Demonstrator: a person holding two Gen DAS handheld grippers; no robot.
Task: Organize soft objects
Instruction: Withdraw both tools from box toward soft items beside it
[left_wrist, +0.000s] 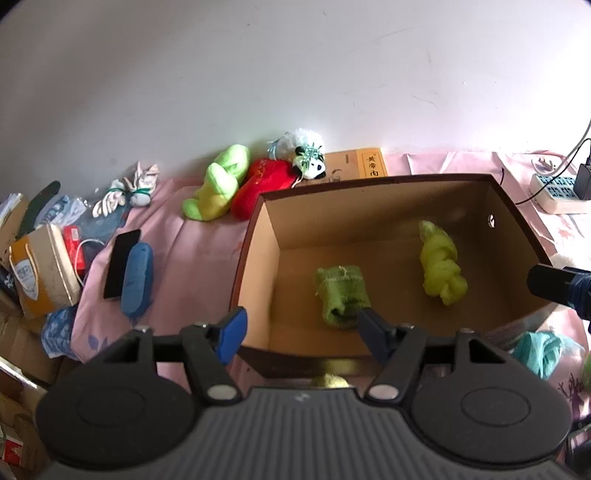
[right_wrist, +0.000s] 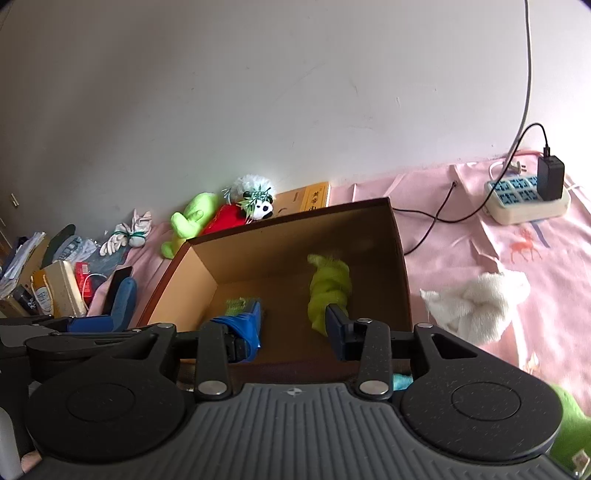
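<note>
Your left gripper (left_wrist: 301, 334) hangs over the near wall of an open cardboard box (left_wrist: 258, 236), its blue-padded jaws standing wide apart and gripping nothing. The near edge of a dark green knitted roll (left_wrist: 341, 295) lies just past the right pad on the box floor. A yellow-green knotted cloth (left_wrist: 441, 267) lies apart from it, toward the right wall of the same box.

Your right gripper (right_wrist: 295, 325) hovers over the box's near rim with its jaws set narrower than the left pair; nothing sits between the pads. From this wrist view the knotted cloth shows just behind the right pad, though whether pad and cloth touch cannot be told.

The box stands on a pink sheet (right_wrist: 480, 229). Behind it, against the white wall, lie a lime green plush toy (left_wrist: 218, 184), a red plush (left_wrist: 260, 188), a small panda toy (left_wrist: 310, 164) and a yellow book (left_wrist: 364, 164). A white towel (right_wrist: 476, 299) lies crumpled on the sheet to the right of the box, and a teal cloth (left_wrist: 539, 350) lies near the box's front right corner. A power strip (right_wrist: 524, 199) with a black charger plugged in sits farther right. A blue case (left_wrist: 136, 277) and a dark phone (left_wrist: 122, 262) lie side by side left of the box.
</note>
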